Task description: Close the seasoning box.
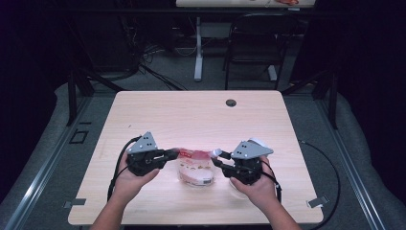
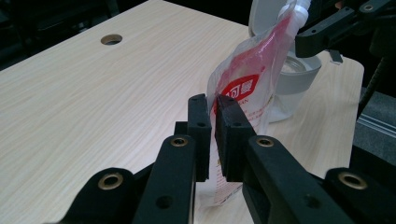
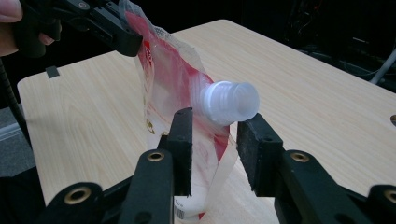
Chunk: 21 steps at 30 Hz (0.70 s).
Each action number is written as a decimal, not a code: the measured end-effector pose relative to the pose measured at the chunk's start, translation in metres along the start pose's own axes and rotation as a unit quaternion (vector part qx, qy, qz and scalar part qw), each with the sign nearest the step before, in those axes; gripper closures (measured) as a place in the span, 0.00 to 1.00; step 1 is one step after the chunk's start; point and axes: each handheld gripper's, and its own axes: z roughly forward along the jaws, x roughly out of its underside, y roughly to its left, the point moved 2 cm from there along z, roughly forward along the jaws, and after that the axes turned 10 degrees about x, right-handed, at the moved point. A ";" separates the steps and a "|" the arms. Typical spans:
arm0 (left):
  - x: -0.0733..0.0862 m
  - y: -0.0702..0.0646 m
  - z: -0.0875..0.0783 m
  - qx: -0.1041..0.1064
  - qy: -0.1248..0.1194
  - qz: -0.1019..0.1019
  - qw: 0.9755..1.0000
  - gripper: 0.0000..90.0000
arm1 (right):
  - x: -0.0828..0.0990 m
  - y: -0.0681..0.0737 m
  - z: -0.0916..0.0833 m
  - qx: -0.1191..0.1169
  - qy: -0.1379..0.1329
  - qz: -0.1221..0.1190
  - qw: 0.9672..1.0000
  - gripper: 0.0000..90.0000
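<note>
1. A pale wooden table (image 1: 158,115) stands in a dim room, with a black folding chair (image 1: 251,40) and a white table leg (image 1: 198,48) beyond its far edge at 12 o'clock; loose cables lie on the grey floor there.
2. A round cable hole (image 1: 231,102) sits in the tabletop near the far edge, at about 1 o'clock from the work.
3. The red-and-white spouted pouch (image 1: 194,165) hangs between the two grippers near the table's front edge (its lower end is down by the tabletop; I cannot tell whether it rests there).
4. The left gripper (image 2: 212,135) has its jaws nearly together, pinching one edge of the pouch (image 2: 247,88) between the pads, with only the film in the narrow gap.
5. The right gripper (image 3: 215,154) has its jaws spread wide, one on each side of the pouch's upper corner; the white screw cap (image 3: 231,101) lies just above and between them, close against the right-hand pad, though a firm grip is not clear.
6. Behind the pouch, at 1 o'clock in the left gripper view, a clear jar with a grey collar (image 2: 294,77) stands on the table, its lid tipped up; the pouch hides part of it.
7. In the high view the left gripper (image 1: 171,154) and right gripper (image 1: 216,155) face each other, each in a hand, at 9 and 3 o'clock of the pouch.
</note>
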 end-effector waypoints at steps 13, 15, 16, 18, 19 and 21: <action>0.000 0.003 -0.003 0.001 -0.006 -0.012 1.000 0.76 | -0.003 -0.005 -0.009 -0.023 -0.001 0.009 1.000 0.71; 0.000 0.003 -0.005 0.003 -0.005 -0.015 1.000 0.74 | -0.006 -0.007 -0.014 -0.025 0.000 0.006 1.000 0.71; -0.001 0.004 -0.005 0.005 -0.004 -0.018 1.000 0.73 | -0.008 -0.009 -0.017 -0.024 0.001 0.004 1.000 0.70; -0.002 0.005 -0.005 0.015 0.000 -0.030 0.999 0.70 | -0.011 -0.010 -0.021 -0.024 0.001 0.005 1.000 0.68; -0.003 0.005 -0.004 0.012 0.009 -0.028 0.999 0.70 | -0.013 -0.011 -0.022 -0.022 0.001 0.004 1.000 0.68; -0.006 0.004 -0.005 0.010 0.007 -0.024 1.000 0.69 | -0.017 -0.012 -0.026 -0.021 0.000 -0.003 1.000 0.67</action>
